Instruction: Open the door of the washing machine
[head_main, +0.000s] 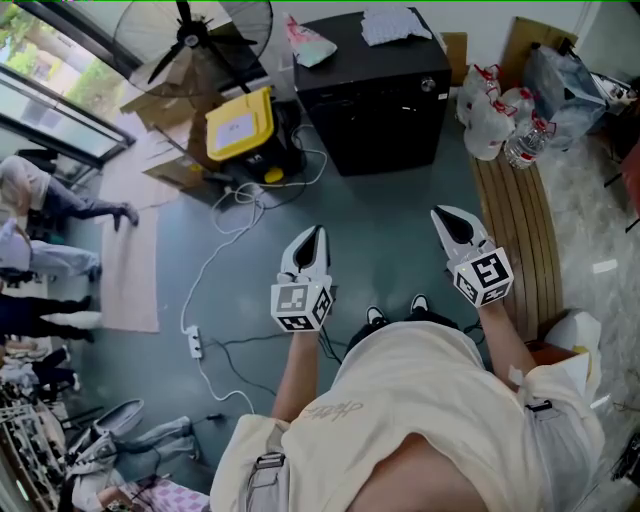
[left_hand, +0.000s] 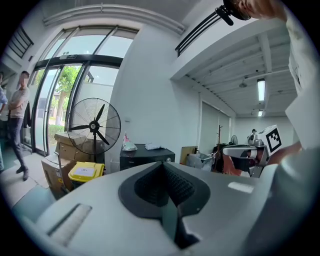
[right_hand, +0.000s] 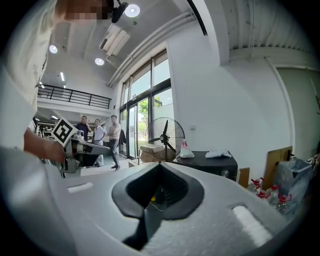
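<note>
The washing machine is a black box against the far wall, its door closed, with a white cloth on top. It also shows in the left gripper view and the right gripper view. My left gripper hangs in mid-air well short of it, jaws shut and empty. My right gripper is level with the left one, farther right, tips together with nothing between them. Both point toward the machine across bare floor.
A standing fan, a yellow bin and cardboard boxes stand left of the machine. White cables run to a power strip on the floor. Wooden slats and bags with bottles lie at the right. People stand far left.
</note>
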